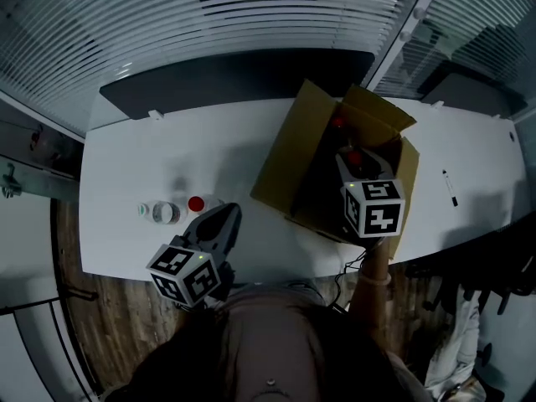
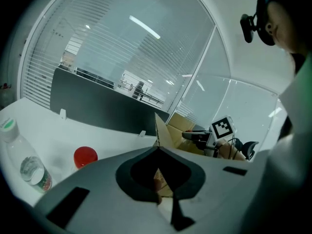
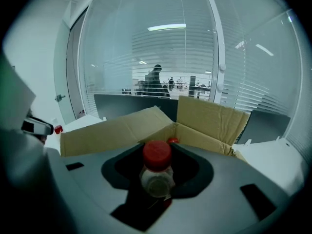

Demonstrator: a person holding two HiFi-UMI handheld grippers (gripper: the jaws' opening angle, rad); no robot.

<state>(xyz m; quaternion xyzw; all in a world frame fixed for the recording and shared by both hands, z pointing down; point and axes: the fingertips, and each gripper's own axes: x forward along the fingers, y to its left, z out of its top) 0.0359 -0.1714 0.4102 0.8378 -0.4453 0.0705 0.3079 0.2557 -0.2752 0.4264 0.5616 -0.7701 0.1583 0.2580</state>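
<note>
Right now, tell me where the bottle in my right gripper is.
The bottle sits in the jaws of the right gripper, above the open cardboard box at the right of the table in the head view.

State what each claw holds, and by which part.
Right claw grips the red-capped bottle by its body, below the cap. Left claw is shut, holding nothing.
</note>
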